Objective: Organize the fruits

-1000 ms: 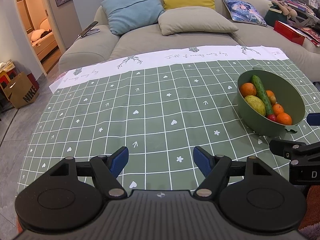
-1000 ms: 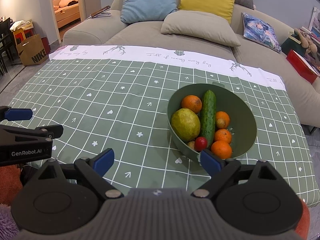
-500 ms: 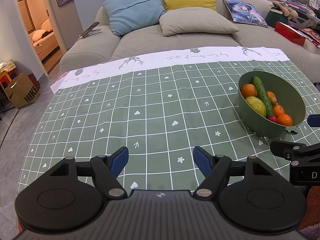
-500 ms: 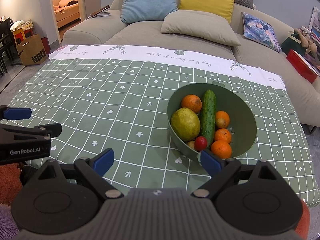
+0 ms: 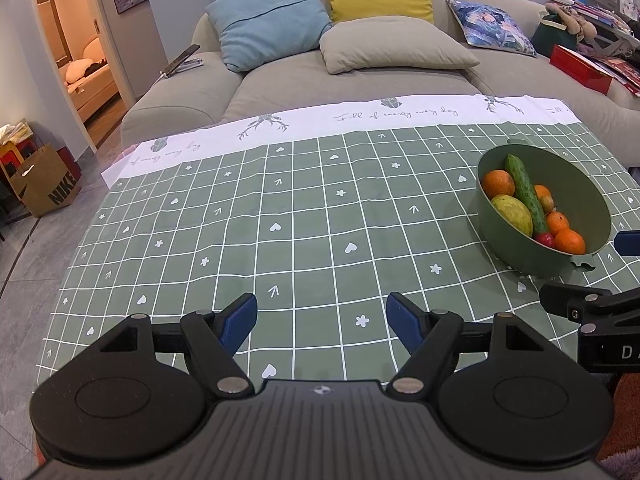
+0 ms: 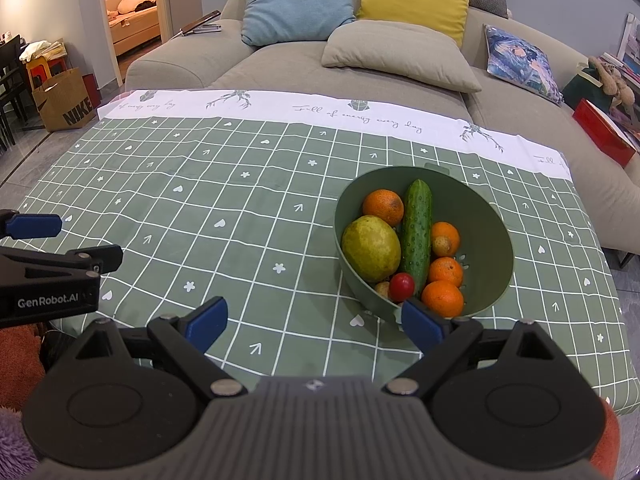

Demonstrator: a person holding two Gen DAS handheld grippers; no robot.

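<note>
A green bowl [image 6: 488, 240] stands on the right side of the table; it also shows in the left wrist view [image 5: 592, 200]. It holds a cucumber [image 6: 417, 236], a yellow-green pear [image 6: 370, 248], several oranges [image 6: 442, 298], a small red fruit [image 6: 401, 285] and some small brownish fruits. My right gripper [image 6: 314, 322] is open and empty, just in front of the bowl's near rim. My left gripper [image 5: 322, 322] is open and empty over the tablecloth at the near edge, left of the bowl.
A green checked tablecloth [image 5: 280, 208] covers the table. A grey sofa [image 5: 360, 80] with several cushions stands behind it. A paper bag [image 5: 48, 188] sits on the floor at the left. A red box [image 6: 604, 132] lies at the right.
The left wrist view has shifted slightly, so the bowl sits a little lower in it. The right gripper has barely moved. Both grippers stay open.
</note>
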